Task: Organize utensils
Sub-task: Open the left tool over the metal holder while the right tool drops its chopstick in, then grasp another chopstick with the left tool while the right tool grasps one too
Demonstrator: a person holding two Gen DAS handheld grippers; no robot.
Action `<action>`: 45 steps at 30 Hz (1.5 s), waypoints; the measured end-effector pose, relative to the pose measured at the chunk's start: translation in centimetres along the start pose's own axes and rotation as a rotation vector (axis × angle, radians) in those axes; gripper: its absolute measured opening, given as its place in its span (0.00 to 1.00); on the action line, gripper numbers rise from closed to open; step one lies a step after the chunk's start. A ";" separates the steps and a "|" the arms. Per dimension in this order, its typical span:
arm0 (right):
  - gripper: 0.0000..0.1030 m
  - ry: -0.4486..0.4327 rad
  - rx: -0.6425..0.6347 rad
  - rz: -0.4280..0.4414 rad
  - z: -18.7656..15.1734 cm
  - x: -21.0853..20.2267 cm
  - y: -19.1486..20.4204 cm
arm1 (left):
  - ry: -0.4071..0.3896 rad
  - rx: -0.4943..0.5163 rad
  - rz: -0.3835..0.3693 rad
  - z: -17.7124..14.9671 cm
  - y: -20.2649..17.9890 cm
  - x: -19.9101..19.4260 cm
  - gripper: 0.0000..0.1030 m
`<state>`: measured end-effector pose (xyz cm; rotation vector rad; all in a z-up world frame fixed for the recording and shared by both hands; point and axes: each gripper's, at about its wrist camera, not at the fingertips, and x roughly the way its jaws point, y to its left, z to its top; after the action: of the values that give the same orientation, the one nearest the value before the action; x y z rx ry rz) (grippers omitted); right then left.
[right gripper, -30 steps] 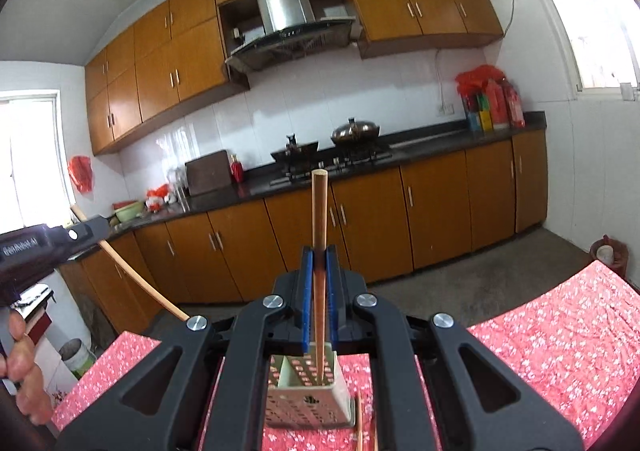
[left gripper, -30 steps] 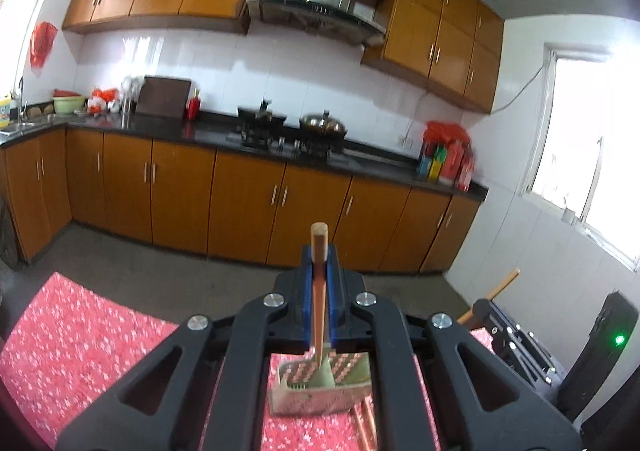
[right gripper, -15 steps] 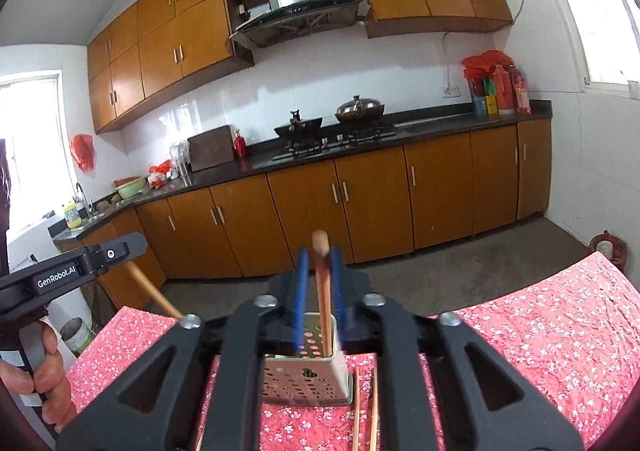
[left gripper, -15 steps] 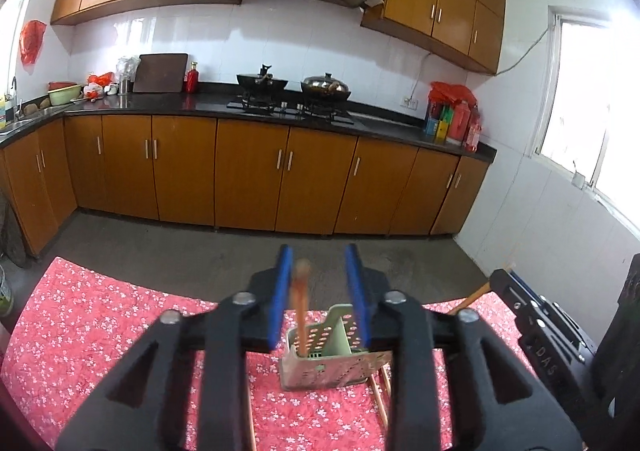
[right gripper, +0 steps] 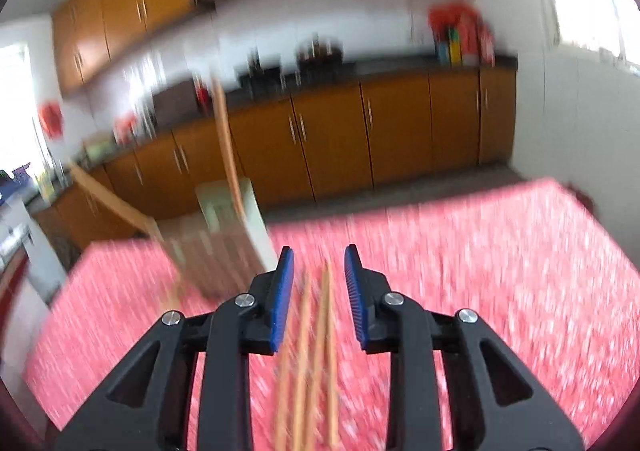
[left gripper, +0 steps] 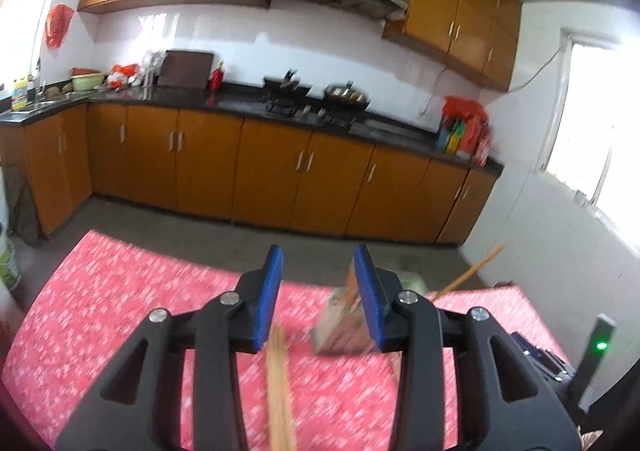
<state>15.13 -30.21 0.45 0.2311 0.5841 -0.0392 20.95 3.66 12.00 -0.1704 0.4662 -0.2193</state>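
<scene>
Kitchen: wood cabinets [left gripper: 276, 175] w/ dark counter run along the far wall; strip of grey floor [left gripper: 168, 215] betw. them and the table.
Table: red floral cloth [left gripper: 120, 315] covers it; far edge visible in both views, broad bare cloth on L side in L view and R side in R view.
Holder: pale perforated utensil holder [right gripper: 224, 235] stands on cloth near far edge, L of R gripper; two chopsticks [right gripper: 228, 147] lean out of it. Blurred.
R gripper [right gripper: 319, 287]: jaws wide, nothing betw. pads; loose chopsticks [right gripper: 316, 355] lie on cloth below the gap.
L gripper [left gripper: 318, 291]: jaws wide, empty; holder partly behind its R finger, one chopstick pair [left gripper: 280, 383] on cloth underneath.
</scene>
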 end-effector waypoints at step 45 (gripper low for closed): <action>0.08 0.263 -0.062 -0.149 -8.6 6.7 0.0 | 0.473 0.025 0.103 -18.2 4.7 12.1 0.07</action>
<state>16.05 -28.10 -10.23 0.1323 0.8621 -0.1366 23.89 3.11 -10.21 -0.0682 0.9392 -0.1632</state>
